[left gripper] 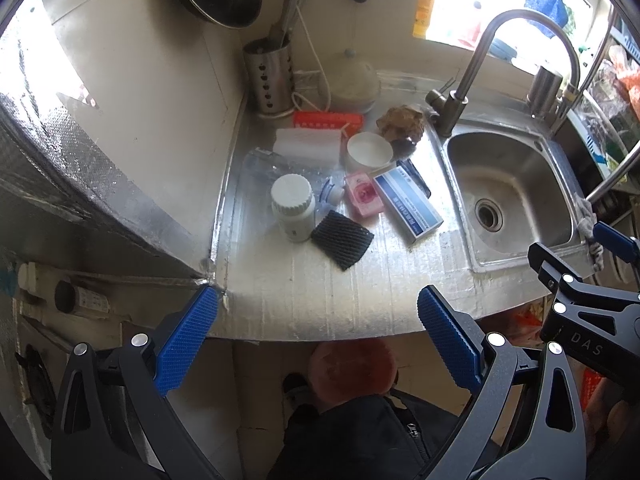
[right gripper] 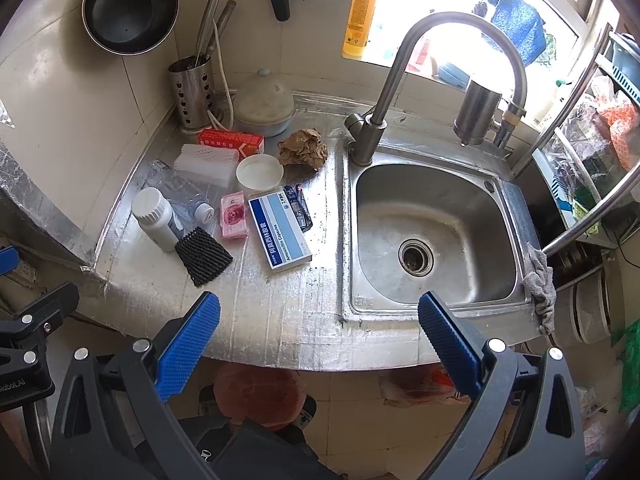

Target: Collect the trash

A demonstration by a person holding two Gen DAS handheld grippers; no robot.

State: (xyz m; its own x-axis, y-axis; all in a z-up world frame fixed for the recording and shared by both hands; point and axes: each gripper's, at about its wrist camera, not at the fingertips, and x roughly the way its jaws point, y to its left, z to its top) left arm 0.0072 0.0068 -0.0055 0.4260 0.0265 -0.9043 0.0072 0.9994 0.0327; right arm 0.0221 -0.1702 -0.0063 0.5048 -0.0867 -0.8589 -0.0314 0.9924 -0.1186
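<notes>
Bare counter (right gripper: 280, 312) lies open at the front edge; behind it, the mesh pad (right gripper: 203, 257), bottle (right gripper: 154, 218) and box (right gripper: 280, 233) crowd the way.

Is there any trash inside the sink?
No, the sink holds only its drain; the trash, like the crumpled paper, lies on the counter beside it.

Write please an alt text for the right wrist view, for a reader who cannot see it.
The open right hand-held gripper hovers at the front edge of a steel counter beside a sink. Left of the sink lies clutter: a blue medicine box, a white bottle, a black mesh sleeve, a pink packet and crumpled brown paper.
</notes>
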